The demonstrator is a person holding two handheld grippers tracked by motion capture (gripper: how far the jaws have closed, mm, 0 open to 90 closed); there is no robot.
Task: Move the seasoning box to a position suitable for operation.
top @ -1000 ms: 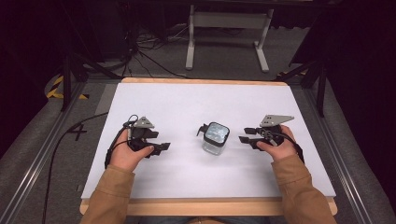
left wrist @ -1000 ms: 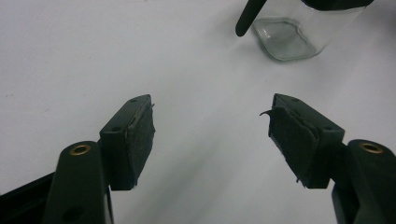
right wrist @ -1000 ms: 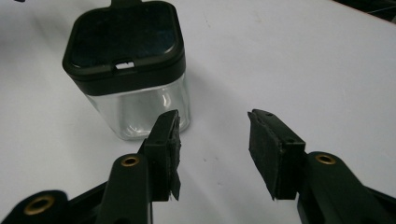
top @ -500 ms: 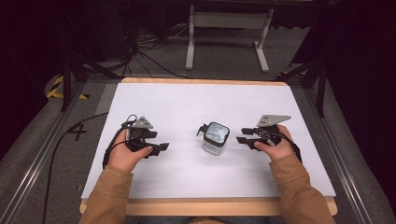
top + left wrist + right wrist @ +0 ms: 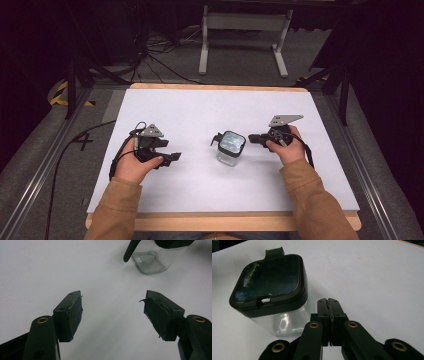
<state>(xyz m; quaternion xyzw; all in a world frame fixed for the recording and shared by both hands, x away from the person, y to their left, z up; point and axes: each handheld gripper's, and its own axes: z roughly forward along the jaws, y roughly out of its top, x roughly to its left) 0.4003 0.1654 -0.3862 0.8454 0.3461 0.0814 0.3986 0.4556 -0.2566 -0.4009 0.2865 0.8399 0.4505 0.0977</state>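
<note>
A: Start at the right gripper [image 5: 329,302]. How do its jaws stand?

B: Pressed flat together with nothing between them. They have just been closing; a second ago they stood wide apart, and the hand has edged in toward the jar [image 5: 272,302].

A: So no grip on it?

B: None. The closed tips sit just beside the jar's clear wall, below its black lid [image 5: 268,283]. I'd judge a push or a prod at the lid comes next, not a pick-up.

A: And the left gripper [image 5: 113,307]?

B: Jaws wide open, empty, over bare worktop [image 5: 50,270]. The jar stands farther off, ahead of them and apart, mid-worktop between the two hands.
</note>
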